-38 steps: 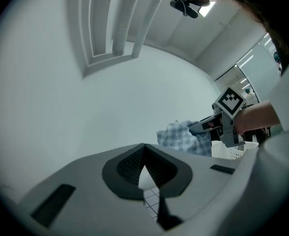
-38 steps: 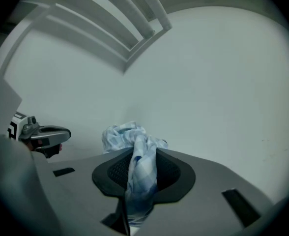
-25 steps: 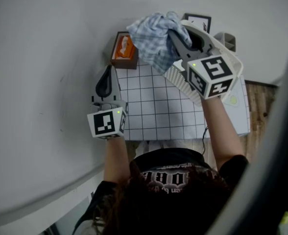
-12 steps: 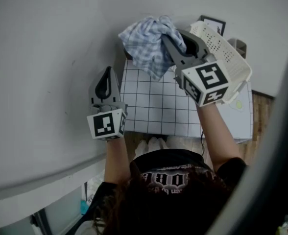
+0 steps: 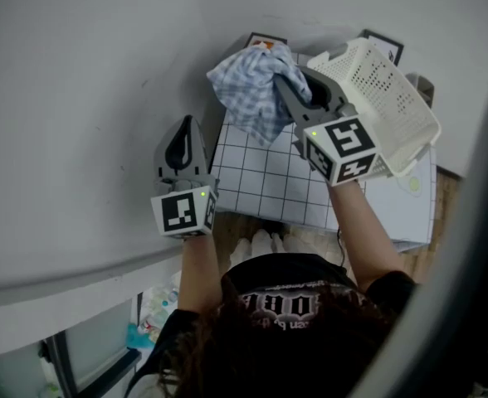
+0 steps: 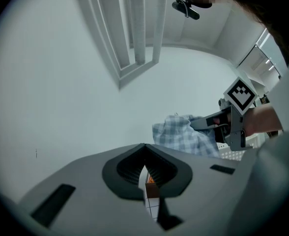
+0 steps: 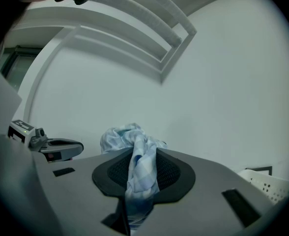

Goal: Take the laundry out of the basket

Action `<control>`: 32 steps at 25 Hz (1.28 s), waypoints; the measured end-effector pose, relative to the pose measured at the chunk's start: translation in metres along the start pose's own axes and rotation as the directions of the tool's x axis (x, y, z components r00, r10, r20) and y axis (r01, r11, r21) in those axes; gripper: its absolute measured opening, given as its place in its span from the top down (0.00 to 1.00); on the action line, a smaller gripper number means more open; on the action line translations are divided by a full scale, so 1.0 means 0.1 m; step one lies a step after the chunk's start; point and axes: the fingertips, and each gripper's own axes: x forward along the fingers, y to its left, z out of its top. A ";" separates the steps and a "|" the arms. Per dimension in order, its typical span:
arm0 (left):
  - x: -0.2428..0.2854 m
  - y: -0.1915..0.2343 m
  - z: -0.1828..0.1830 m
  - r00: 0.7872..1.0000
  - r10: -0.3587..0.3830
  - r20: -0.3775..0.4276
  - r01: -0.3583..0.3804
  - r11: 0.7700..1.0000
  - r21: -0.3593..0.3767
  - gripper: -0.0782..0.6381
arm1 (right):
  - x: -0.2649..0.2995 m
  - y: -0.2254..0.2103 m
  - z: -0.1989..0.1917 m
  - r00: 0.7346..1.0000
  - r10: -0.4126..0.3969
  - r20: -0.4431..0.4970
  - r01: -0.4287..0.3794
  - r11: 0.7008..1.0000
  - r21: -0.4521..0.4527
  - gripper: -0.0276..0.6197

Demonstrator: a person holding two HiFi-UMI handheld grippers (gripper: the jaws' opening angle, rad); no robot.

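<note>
Holding the cloth (image 5: 251, 89) out to the left of the basket (image 5: 393, 110), I have the right gripper (image 5: 284, 85) clenched on one twisted fold of it. In the right gripper view that fold runs straight down between the pads, and the rest bunches loosely beyond the tips. The cloth hangs above the grid mat (image 5: 265, 185), not touching it as far as I can judge. The basket sits tilted just behind the right gripper, close against it.

My worry is the grip: I have only a narrow fold, so a quick swing could let the weight of the loose bulk pull it free. A trailing corner could also catch the basket's rim and drag the basket along, tilted as it is.

The left gripper (image 5: 184, 131) hovers beside the mat with its jaws together on nothing, so it gives no support if the cloth slips.
</note>
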 end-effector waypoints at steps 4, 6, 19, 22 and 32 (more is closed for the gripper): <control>-0.06 0.01 -0.05 1.000 0.003 -0.006 -0.003 1.000 -0.004 0.89 | 0.03 0.11 -0.16 1.000 0.019 -0.016 -0.019 1.000 0.002 0.81; -0.09 0.02 -0.12 1.000 0.003 -0.020 -0.003 1.000 -0.001 0.89 | 0.04 0.16 -0.27 0.999 0.033 -0.030 -0.032 0.999 0.008 0.81; -0.23 0.09 -0.31 0.998 0.025 -0.058 -0.026 1.000 -0.011 0.89 | -0.03 0.40 -0.87 0.993 0.067 -0.097 -0.064 0.997 0.039 0.81; -0.24 0.09 -0.34 0.998 0.027 -0.063 -0.028 0.999 -0.017 0.89 | -0.06 0.42 -0.96 0.991 0.067 -0.115 -0.062 0.997 0.049 0.81; -0.24 0.02 -0.43 0.997 0.021 -0.079 -0.022 0.999 -0.023 0.89 | -0.19 0.43 -1.13 0.990 0.062 -0.130 -0.052 0.995 0.082 0.81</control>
